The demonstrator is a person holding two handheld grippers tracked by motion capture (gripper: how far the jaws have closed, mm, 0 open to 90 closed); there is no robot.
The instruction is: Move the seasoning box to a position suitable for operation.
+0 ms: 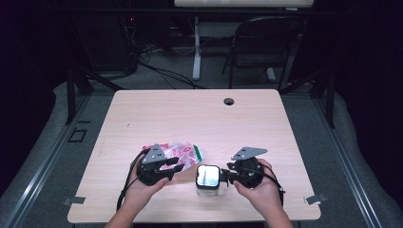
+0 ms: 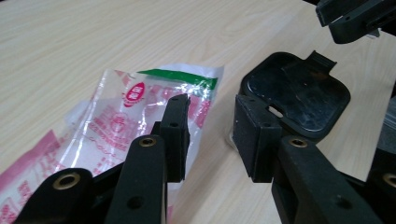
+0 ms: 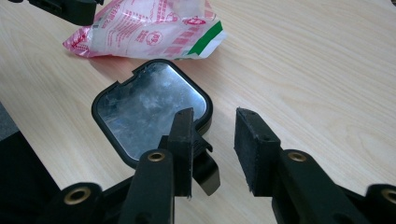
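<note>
While both hands sit at the near edge of the wooden table (image 1: 142,114), each holds a gripper just above the top, with nothing between the pads of either. Nearest the person, between the two grippers, stands a small clear container with a black-rimmed square lid (image 1: 208,176); its top glints like a mirror in the right gripper view (image 3: 149,109), and a tab on its rim sticks out toward the right gripper's side. To its right, the right gripper (image 1: 227,176) points left at the container, its jaws standing apart and gripping nothing; in its own view the left pad is in front of the lid's near corner, and whether it touches I cannot tell. On the left, the left gripper (image 1: 177,166) points right, jaws likewise apart with bare table between them. Just beyond it, a little farther from the person, lies a crinkled clear plastic bag (image 1: 183,153) with red print and a green strip, flat on the table and just beside the container.
</note>
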